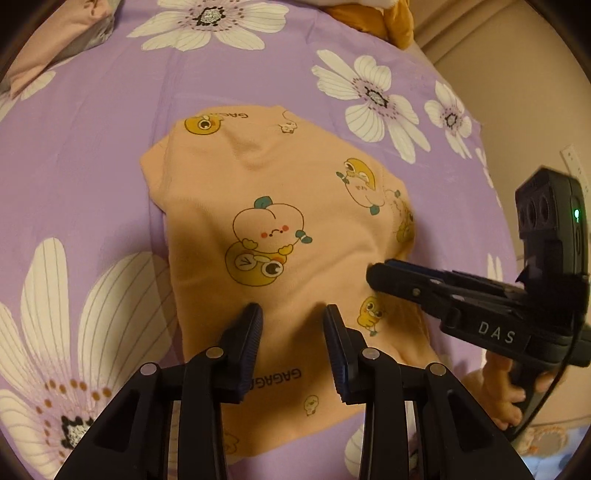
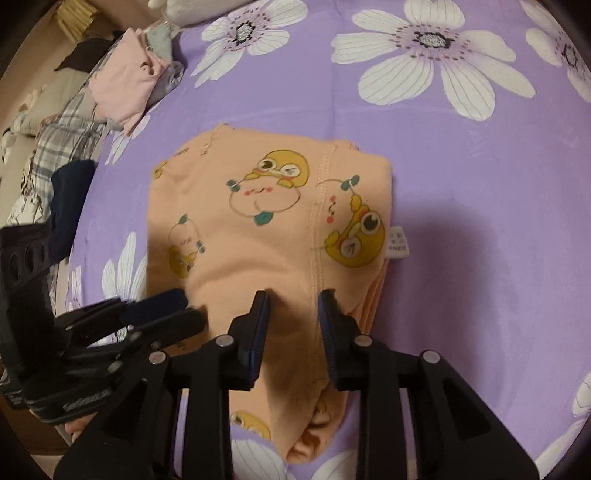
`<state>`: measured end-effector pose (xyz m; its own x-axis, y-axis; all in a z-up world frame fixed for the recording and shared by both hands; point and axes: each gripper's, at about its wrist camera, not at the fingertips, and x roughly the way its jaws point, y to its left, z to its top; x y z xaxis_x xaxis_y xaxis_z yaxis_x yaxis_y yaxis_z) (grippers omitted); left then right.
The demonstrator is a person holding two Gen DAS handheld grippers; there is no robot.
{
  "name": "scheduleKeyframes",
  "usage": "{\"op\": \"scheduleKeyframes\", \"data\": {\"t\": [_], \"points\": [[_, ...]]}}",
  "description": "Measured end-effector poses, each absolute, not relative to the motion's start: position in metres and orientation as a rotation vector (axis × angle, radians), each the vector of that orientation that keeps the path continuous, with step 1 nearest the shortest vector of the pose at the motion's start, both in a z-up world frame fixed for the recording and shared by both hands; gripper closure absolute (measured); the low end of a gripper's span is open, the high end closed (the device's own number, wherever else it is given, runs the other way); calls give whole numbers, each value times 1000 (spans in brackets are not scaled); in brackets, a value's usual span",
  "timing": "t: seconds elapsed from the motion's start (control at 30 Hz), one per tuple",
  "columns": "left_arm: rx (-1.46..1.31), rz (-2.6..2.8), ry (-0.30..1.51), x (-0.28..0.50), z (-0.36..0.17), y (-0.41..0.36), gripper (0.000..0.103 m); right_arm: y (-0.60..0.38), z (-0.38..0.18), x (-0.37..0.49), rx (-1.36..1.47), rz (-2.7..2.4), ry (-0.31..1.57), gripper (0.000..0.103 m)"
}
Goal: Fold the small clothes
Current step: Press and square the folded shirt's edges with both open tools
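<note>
On the bed [image 1: 92,147], near its middle, the folded peach garment [image 1: 266,229] lies under the narrowly parted, empty left gripper [image 1: 293,314] and right gripper [image 2: 291,299], which could snag and undo the fold.

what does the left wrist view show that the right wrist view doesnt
Only the left wrist view: the hand holding the right gripper, and an orange plush at the top edge.
Only the right wrist view: the garment's white label, its stitched seam, and a pile of other clothes at upper left.
Both: the peach cartoon-print garment on the purple flowered sheet, with the left gripper and the right one over its near edge, jaws apart.
</note>
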<state>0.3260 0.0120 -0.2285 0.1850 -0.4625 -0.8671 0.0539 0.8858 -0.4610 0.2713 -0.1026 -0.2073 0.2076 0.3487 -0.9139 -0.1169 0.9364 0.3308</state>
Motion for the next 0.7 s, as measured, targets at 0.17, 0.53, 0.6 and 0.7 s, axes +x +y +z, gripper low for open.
{"op": "scheduleKeyframes", "data": {"t": [0.17,0.53,0.6,0.7], "points": [[-373,-381,1305,320,-228,14,69,-102,-205,258,182,337,1238,76],[-366,-381,996,261,-164,19,69,-120,-169,203,256,311,981,81],[-356,-418,970,254,-159,11,69,-121,-161,190,239,299,961,81],[-366,-487,1004,252,-165,-4,69,-117,-160,182,212,293,952,79]]}}
